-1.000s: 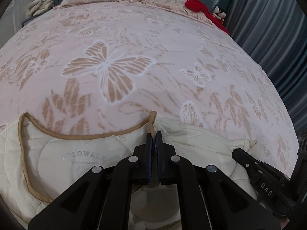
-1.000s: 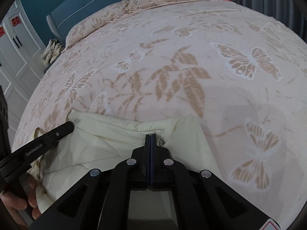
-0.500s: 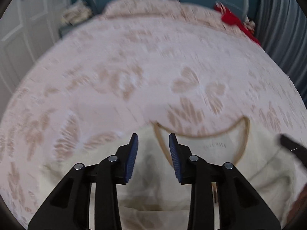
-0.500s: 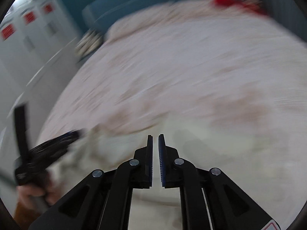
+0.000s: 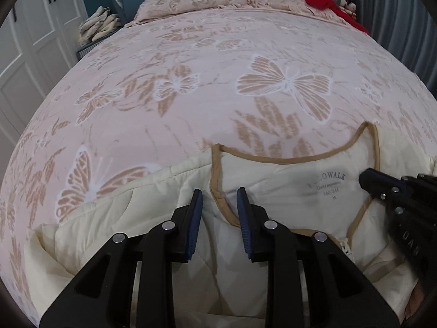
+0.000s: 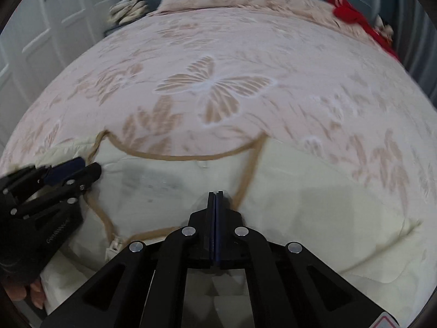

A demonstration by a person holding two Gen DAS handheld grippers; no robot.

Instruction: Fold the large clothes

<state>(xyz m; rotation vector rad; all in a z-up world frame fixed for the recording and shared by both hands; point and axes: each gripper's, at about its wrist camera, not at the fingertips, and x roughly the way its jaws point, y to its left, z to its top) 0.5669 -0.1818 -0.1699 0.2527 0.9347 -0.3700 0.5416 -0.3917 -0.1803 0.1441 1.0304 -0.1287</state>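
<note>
A cream quilted jacket [image 5: 153, 191] with tan collar trim [image 5: 286, 160] lies at the near edge of the bed; it also shows in the right wrist view [image 6: 314, 186]. My left gripper [image 5: 218, 194] is open and empty, its jaws on either side of the left collar trim, just above the fabric. My right gripper [image 6: 215, 194] is shut with nothing visibly between its pads, over the jacket beside the right collar trim [image 6: 245, 175]. The right gripper appears in the left wrist view [image 5: 387, 188], the left gripper in the right wrist view [image 6: 79, 172].
The bed has a pink butterfly-pattern blanket [image 5: 218, 68] and pillows [image 5: 191, 0] at the head. A red garment [image 5: 325, 2] lies at the far right. Folded cloth [image 5: 98, 27] sits on a nightstand at the left. White wardrobe doors [image 5: 27, 41] stand left, grey curtains [image 5: 396, 13] right.
Both grippers let go of the jacket and swung across it. The left one opened and now straddles the left collar trim; the right one, slightly open half a second ago, has shut.
</note>
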